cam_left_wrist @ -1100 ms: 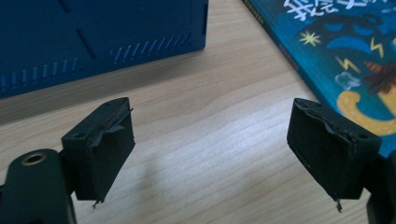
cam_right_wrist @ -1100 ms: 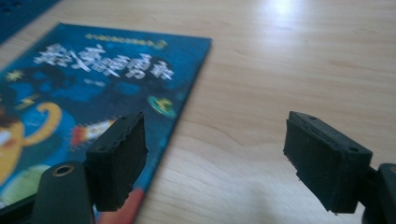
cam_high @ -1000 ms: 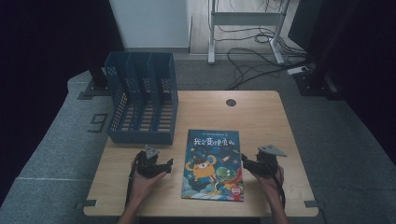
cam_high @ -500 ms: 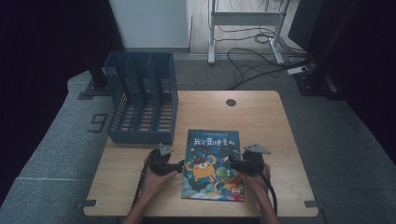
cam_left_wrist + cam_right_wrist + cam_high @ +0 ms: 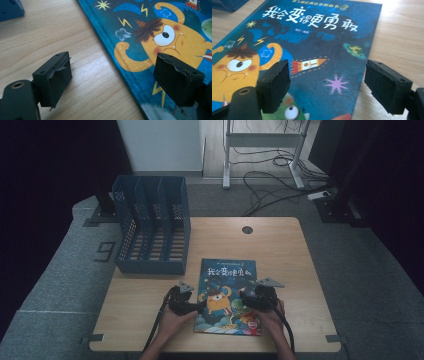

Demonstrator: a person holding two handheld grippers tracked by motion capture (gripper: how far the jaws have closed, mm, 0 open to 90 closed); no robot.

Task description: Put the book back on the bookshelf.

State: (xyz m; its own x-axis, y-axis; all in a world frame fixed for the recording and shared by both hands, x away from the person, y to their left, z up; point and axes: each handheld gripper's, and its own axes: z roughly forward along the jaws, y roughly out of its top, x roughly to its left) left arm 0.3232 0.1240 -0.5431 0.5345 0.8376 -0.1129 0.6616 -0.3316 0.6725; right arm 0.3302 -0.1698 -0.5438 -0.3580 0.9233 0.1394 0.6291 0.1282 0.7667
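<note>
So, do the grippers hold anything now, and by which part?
Nothing is held. Both the left gripper and right gripper are open, each straddling a side edge of the book.

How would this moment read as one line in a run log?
left gripper: open, straddling book left edge | right gripper: open, straddling right edge | book: flat on table | file rack: back-left
</note>
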